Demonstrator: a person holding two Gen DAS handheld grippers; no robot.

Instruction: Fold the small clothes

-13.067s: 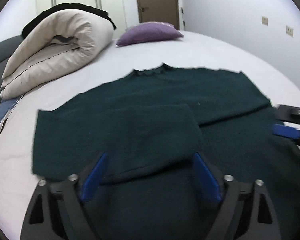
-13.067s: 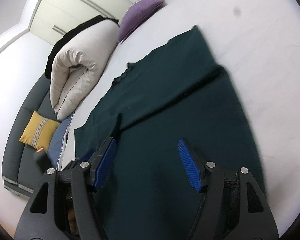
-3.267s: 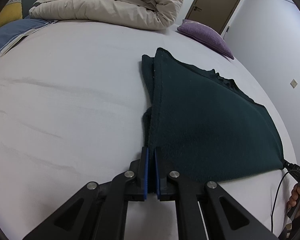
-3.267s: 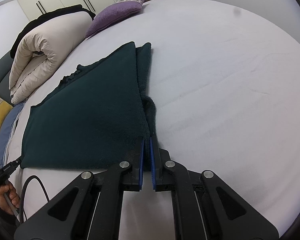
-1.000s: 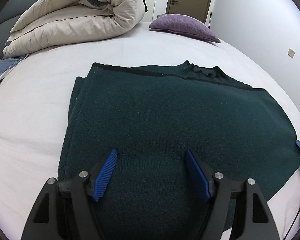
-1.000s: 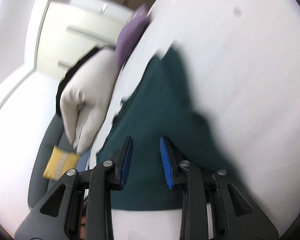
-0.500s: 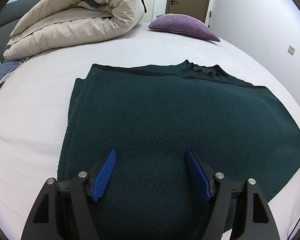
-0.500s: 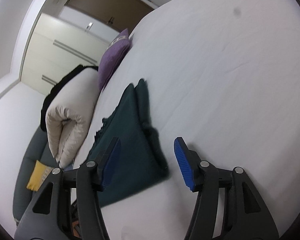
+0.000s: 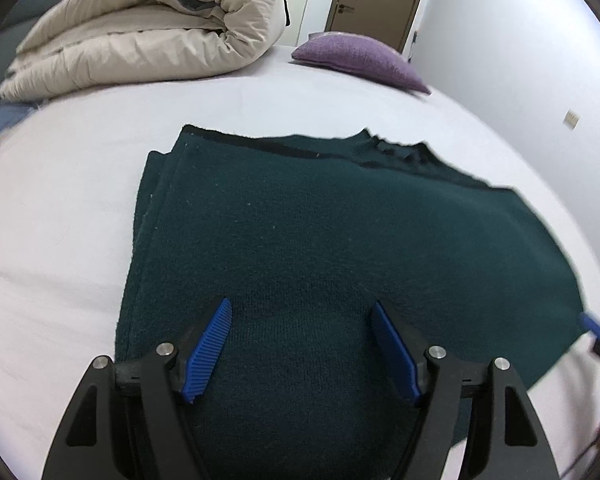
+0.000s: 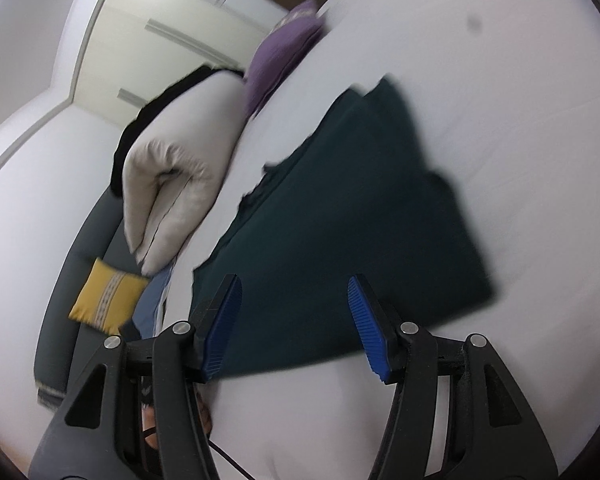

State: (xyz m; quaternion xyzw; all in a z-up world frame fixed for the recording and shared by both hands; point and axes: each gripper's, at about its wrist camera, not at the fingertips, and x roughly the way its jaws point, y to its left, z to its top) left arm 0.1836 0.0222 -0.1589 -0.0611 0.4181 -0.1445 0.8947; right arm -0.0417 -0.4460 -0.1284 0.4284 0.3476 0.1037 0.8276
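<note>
Since a second ago the right gripper [image 10: 294, 322] has drawn back above the near edge of the folded dark green knitted sweater [image 10: 340, 216], its blue-padded jaws having just been opening and now spread with nothing pinched between them, the garment lying flat on the white bed sheet [image 10: 500, 100] near the rolled beige duvet [image 10: 172, 176]. Over in the left wrist view, the left gripper [image 9: 300, 344] hovers wide apart and empty over the sweater [image 9: 320, 232], with a purple cushion [image 9: 356, 60] at the far end.
</note>
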